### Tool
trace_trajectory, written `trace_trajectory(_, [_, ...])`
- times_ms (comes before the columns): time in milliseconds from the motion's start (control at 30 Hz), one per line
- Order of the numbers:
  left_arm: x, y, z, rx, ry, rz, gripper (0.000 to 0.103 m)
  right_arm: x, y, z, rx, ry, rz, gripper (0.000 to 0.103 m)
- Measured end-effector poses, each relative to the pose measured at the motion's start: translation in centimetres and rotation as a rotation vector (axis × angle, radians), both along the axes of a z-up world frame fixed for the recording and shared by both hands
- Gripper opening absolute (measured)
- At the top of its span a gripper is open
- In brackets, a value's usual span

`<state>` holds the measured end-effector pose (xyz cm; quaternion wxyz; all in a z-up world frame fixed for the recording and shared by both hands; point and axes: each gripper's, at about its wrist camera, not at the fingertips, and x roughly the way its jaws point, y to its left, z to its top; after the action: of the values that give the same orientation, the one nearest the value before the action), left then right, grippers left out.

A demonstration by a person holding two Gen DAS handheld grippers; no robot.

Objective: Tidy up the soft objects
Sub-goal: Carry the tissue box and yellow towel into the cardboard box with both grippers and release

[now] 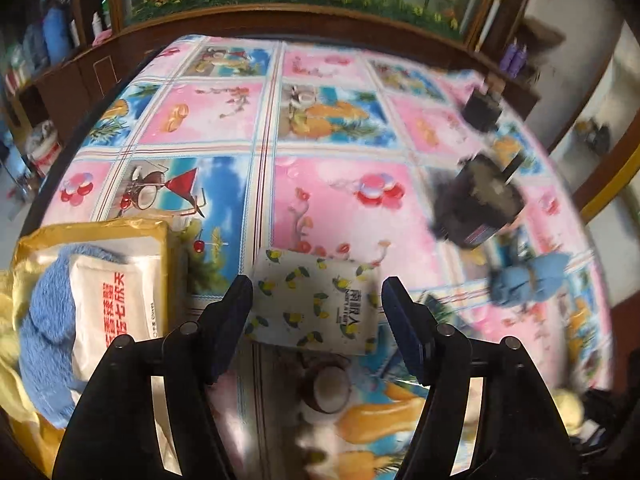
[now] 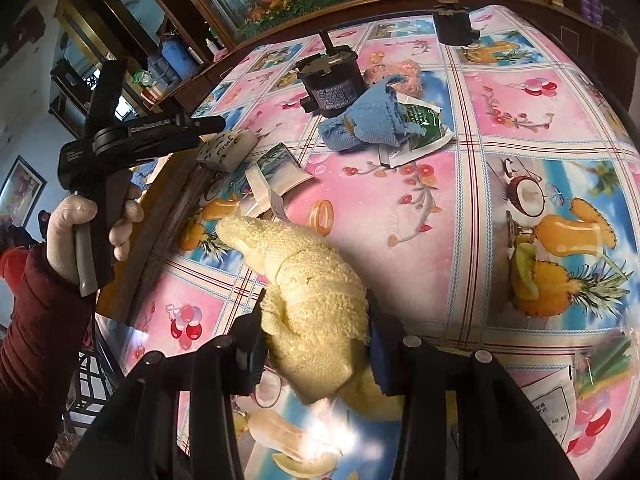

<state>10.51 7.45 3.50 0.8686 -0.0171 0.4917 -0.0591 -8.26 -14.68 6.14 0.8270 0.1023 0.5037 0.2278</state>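
Glossy fruit-print tablecloth [image 2: 500,128] — fluffy yellow towel [image 2: 316,300] pinched.

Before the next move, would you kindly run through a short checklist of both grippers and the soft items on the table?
1. Right gripper clamped on the fluffy yellow towel: ok.
2. Left gripper free of load: ok, jaws open, nothing pressed.
3. Lemon-print white tissue pack centred between the left fingers: ok, though contact cannot be told.
4. Yellow storage bag already holding the fluffy blue towel and white red-lettered pack: ok.
5. Crumpled blue cloth put away: not ok, lying beside the black cylindrical motor.
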Motion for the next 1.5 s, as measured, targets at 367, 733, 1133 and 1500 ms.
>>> trace_trajectory(367, [-1.2, -2.9, -1.4, 0.256, -0.06, -0.088, 0.054, 0.1, 0.1, -0.3, -0.001, 0.003, 0.0, 0.042])
trace_trajectory(733, [-4.4, -1.4, 3.6, 0.007, -0.111, -0.112, 0.021, -0.5, 1.0, 2.2, 0.0, -0.061, 0.014, 0.042])
trace_trajectory(1133, [-13.9, 5.4, 10.7, -0.284, -0.255, -0.079, 0.021, -0.3, 3.8, 5.0, 0.038, -0.107, 0.071, 0.042])
trace_trajectory(1500, [-22.0, 15.4, 10.2, -0.124, -0.296, 0.184, 0.021, 2.0, 14.8, 8.7, 0.267, -0.052, 0.252, 0.042])
